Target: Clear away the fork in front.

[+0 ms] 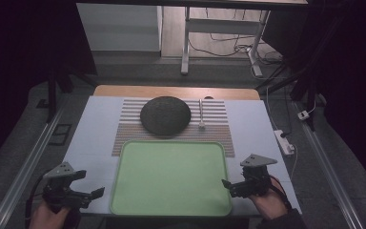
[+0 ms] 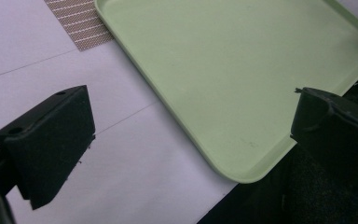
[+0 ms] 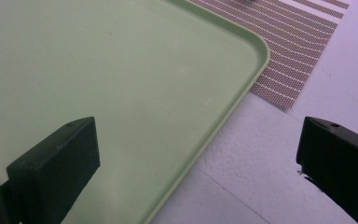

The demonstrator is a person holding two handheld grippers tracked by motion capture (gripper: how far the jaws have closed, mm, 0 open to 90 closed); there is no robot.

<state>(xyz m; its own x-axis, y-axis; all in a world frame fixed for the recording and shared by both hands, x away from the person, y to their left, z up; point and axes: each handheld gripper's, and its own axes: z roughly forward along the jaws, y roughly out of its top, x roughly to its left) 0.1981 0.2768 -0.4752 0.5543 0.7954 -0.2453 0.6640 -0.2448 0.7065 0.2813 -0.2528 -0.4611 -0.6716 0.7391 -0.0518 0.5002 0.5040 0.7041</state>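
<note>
A light green tray (image 1: 171, 176) lies flat at the near middle of the table with nothing on it. My left gripper (image 1: 88, 184) hovers open at the tray's near left corner, nothing between its fingers. In the left gripper view the gripper (image 2: 191, 135) straddles the tray (image 2: 237, 56) corner. My right gripper (image 1: 230, 186) is open at the tray's right edge. In the right gripper view the gripper (image 3: 196, 163) spans the rim of the tray (image 3: 98, 56). Beyond the tray a dark round dish (image 1: 165, 115) and a slim pale utensil (image 1: 201, 114) rest on a striped placemat (image 1: 171, 131).
A white cover (image 1: 95, 124) spreads over the table, with a wooden edge (image 1: 176, 91) showing at the back. The placemat's corners show in the gripper views (image 2: 79, 21) (image 3: 298, 42). A white power strip (image 1: 285, 142) lies past the table's right side. Metal desk legs (image 1: 186, 43) stand behind.
</note>
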